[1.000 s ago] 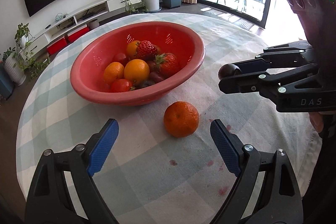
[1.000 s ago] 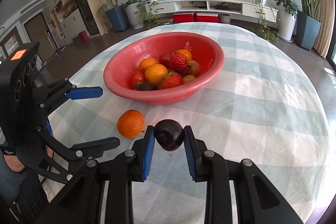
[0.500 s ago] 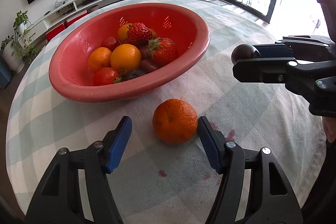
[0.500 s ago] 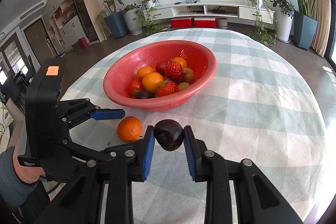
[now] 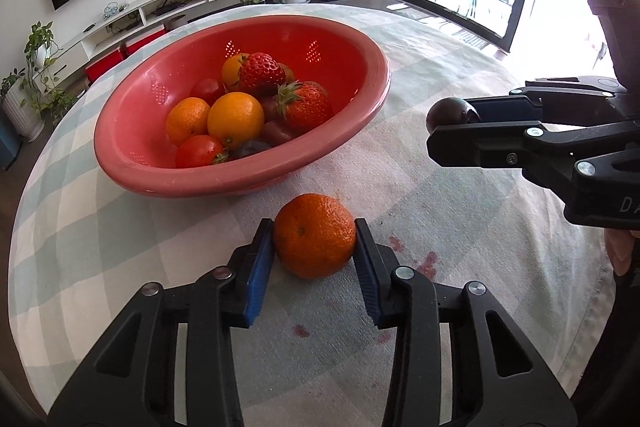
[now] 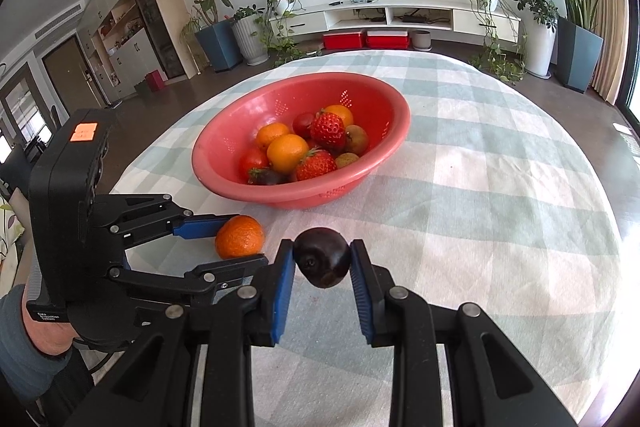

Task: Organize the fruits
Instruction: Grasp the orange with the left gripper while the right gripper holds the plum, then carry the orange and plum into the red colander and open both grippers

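Closing on the mandarin (image 5: 314, 235), the left tool (image 5: 314, 241) had both blue pads (image 5: 259, 267) against the fruit's flanks at lower centre of the left wrist frame, with the mandarin resting on the checked worktop (image 5: 460, 203). The jaws stood narrow, with the fruit filling the gap between them.

The right tool (image 6: 322, 265) was clamped on a dark plum (image 6: 322, 258), one blue pad on each side, at lower centre of the right wrist frame. In the left wrist frame the same plum (image 5: 452, 115) showed at the tool's tip at the right edge, held clear above the worktop.

The red bowl (image 5: 132, 131) stood on the worktop just behind the mandarin, occupying the centre-left of the left wrist frame. It contained strawberries (image 5: 258, 71), oranges (image 5: 235, 119), a tomato (image 5: 199, 151) and other small fruit.

Reddish stains (image 5: 430, 261) marked the cloth to the right of the left tool. A sleeve and hand (image 6: 28, 339) gripped the left tool's body at the lower left of the right wrist frame
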